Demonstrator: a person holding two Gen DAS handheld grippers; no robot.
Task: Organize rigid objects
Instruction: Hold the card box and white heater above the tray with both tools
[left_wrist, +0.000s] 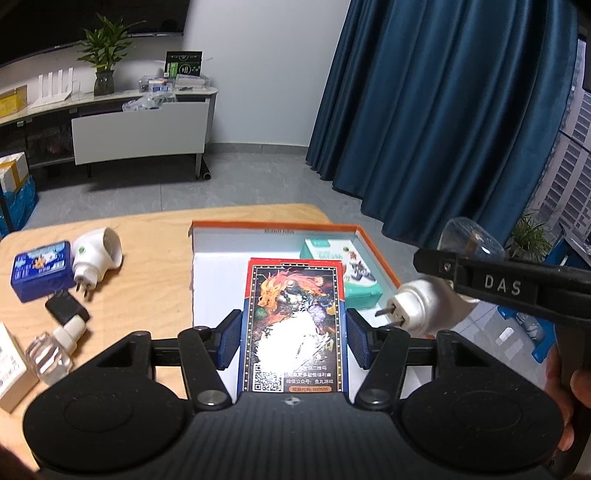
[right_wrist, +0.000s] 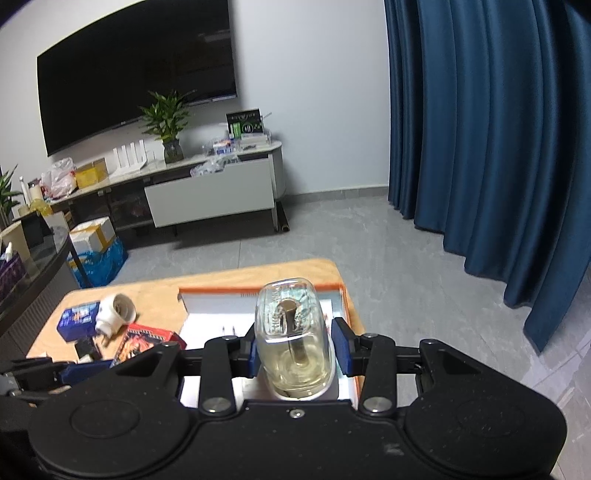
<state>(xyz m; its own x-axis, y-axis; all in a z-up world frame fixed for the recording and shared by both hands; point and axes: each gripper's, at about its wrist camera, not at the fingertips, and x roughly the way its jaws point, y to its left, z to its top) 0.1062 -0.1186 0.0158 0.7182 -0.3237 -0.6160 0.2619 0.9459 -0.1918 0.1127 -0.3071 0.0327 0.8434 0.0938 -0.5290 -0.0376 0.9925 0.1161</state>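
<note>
My left gripper (left_wrist: 293, 339) is shut on a red and blue card box (left_wrist: 295, 314) with dragon art, held upright over an open white tray with an orange rim (left_wrist: 273, 224). A teal box (left_wrist: 341, 273) lies in the tray's far right corner. From the right, my right gripper (left_wrist: 448, 284) reaches in over the tray's right side. In the right wrist view that gripper (right_wrist: 293, 345) is shut on a white plug-in vaporizer with a clear bottle (right_wrist: 293, 332). The vaporizer's plug pins (left_wrist: 388, 314) point left, toward the card box.
On the wooden table (left_wrist: 147, 236) left of the tray lie a blue box (left_wrist: 40, 269), a second white plug-in vaporizer (left_wrist: 96, 254), a small black item (left_wrist: 66, 310), a clear bottle with a white cap (left_wrist: 55, 350) and a white box (left_wrist: 11, 373). Blue curtains hang behind.
</note>
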